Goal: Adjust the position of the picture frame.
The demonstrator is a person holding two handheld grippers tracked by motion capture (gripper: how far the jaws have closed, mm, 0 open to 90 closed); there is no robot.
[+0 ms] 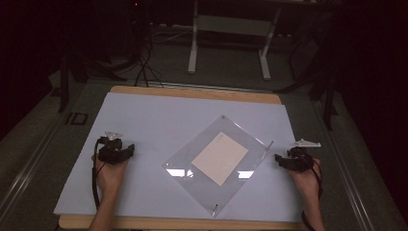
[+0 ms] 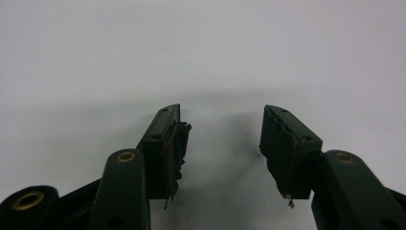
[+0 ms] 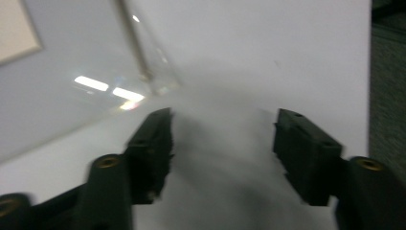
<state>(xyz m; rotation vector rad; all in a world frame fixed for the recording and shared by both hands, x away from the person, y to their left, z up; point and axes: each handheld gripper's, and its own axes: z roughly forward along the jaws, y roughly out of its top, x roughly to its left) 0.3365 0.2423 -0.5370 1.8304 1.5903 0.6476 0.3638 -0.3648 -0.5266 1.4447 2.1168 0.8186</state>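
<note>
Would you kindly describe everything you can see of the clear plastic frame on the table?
The clear plastic frame is a flat, see-through square sheet, acrylic by its look, lying turned like a diamond on the white table sheet. A cream paper card sits at its middle. Small fasteners mark its corners, and ceiling lights glare off its near half. Its right corner points toward the right gripper, which is open and apart from it. Nothing else touches it.

On the desk (image 1: 144, 120), the clear frame (image 1: 192, 154) lies mid-desk; the left gripper (image 1: 126, 150) rests left of it, the right gripper (image 1: 280, 159) just beside its right corner.
</note>
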